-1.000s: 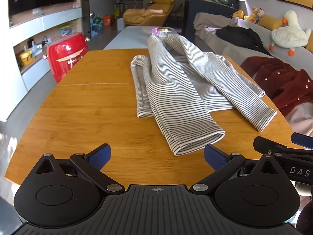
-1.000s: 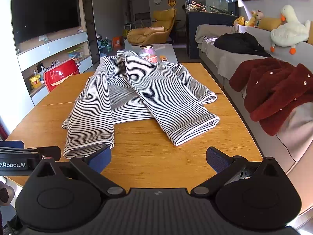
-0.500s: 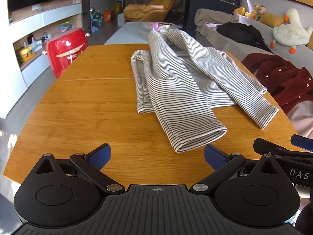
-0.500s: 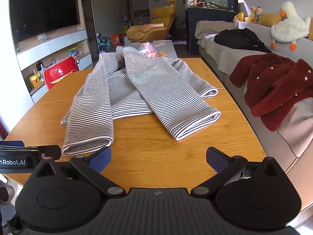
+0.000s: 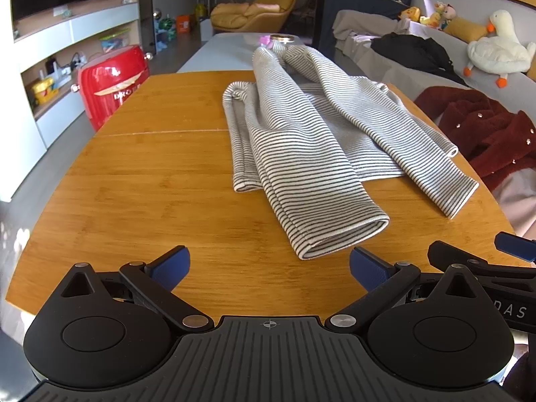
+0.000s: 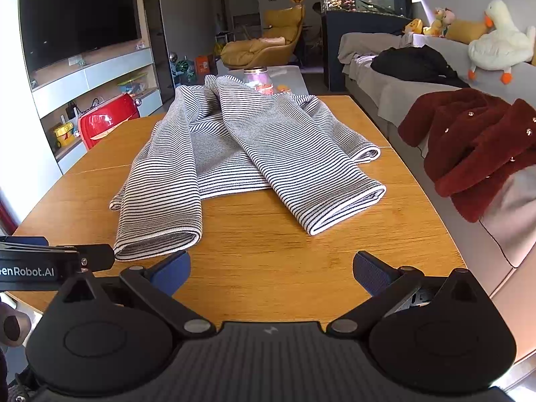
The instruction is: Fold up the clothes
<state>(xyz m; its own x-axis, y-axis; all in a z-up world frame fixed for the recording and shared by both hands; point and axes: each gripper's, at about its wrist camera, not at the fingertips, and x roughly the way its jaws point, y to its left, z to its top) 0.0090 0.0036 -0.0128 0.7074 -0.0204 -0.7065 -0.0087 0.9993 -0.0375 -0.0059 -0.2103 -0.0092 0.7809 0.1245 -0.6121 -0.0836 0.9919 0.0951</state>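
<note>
- Change since the earlier frames: both wrist views sit slightly higher and tipped further down onto the tabletop (image 5: 140, 181); the garment itself lies as it did, with no fold or cuff displaced.
- Tabletop: wooden, long axis running away from both cameras; bare wood fills the near edge between garment and tools.
- Striped top (image 5: 301, 127): lies flat across the middle and far part of the tabletop, body at the far end, both sleeves trailing toward the cameras.
- Left-side sleeve (image 6: 164, 201): long axis points nearly straight back at the tools; its cuff (image 5: 338, 238) lies just ahead of the left hand-held gripper (image 5: 268, 264), a little toward its right finger.
- Right-side sleeve cuff (image 6: 348, 211): ahead of the right hand-held gripper (image 6: 271, 268), further off than the other cuff is from the left tool.
- Both hand-held grippers: fingers spread wide, holding nothing, apart from the cloth.
- Judgement: the left tool is nearer its cuff; each reach goes straight forward.
</note>
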